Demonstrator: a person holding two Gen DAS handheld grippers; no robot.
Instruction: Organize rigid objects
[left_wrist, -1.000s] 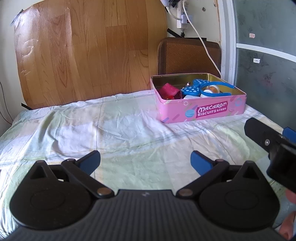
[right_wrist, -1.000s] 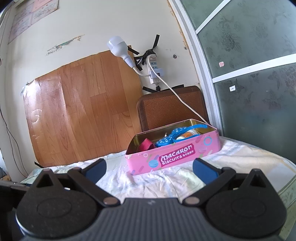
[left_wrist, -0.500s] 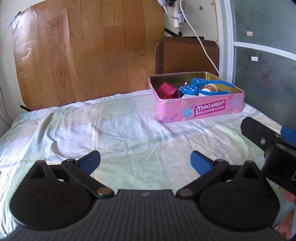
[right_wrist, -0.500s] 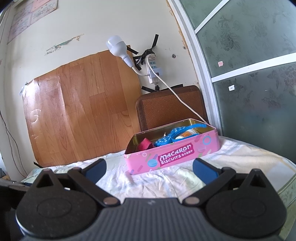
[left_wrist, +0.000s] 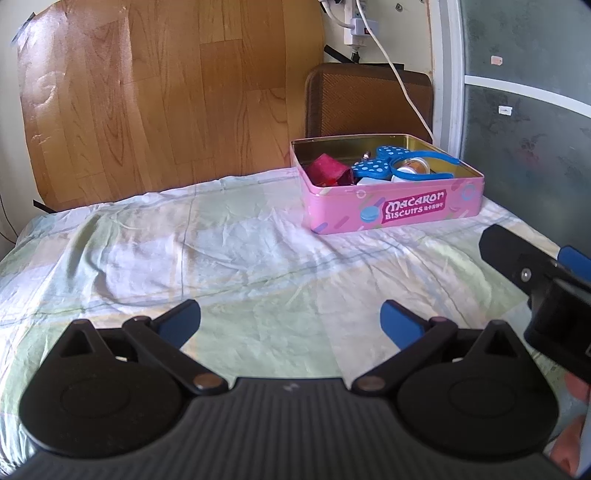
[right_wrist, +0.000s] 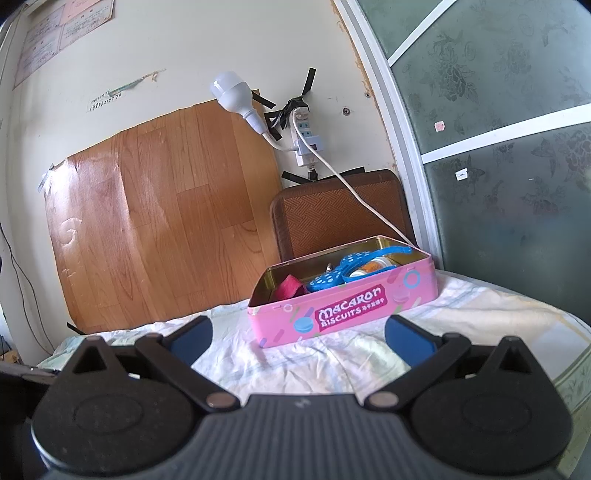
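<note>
Left gripper (left_wrist: 290, 320) and right gripper (right_wrist: 297, 336), each with blue-tipped fingers (left_wrist: 400, 322) spread wide apart and empty, above a sheet-covered bed (left_wrist: 221, 258). Pink biscuit tin (left_wrist: 395, 210), lid off, rests on the bed at 1 o'clock in the left wrist view; inside lie a blue dotted headband (left_wrist: 384, 164) and a red item (left_wrist: 327, 168).

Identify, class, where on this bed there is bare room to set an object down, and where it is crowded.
Free: the wide stretch of sheet left of the pink biscuit tin, running back to the wooden panel, and the strip between the tin and the open left gripper. Crowded: inside the tin, filled by a blue headband and a red item. The right gripper is open too.
</note>
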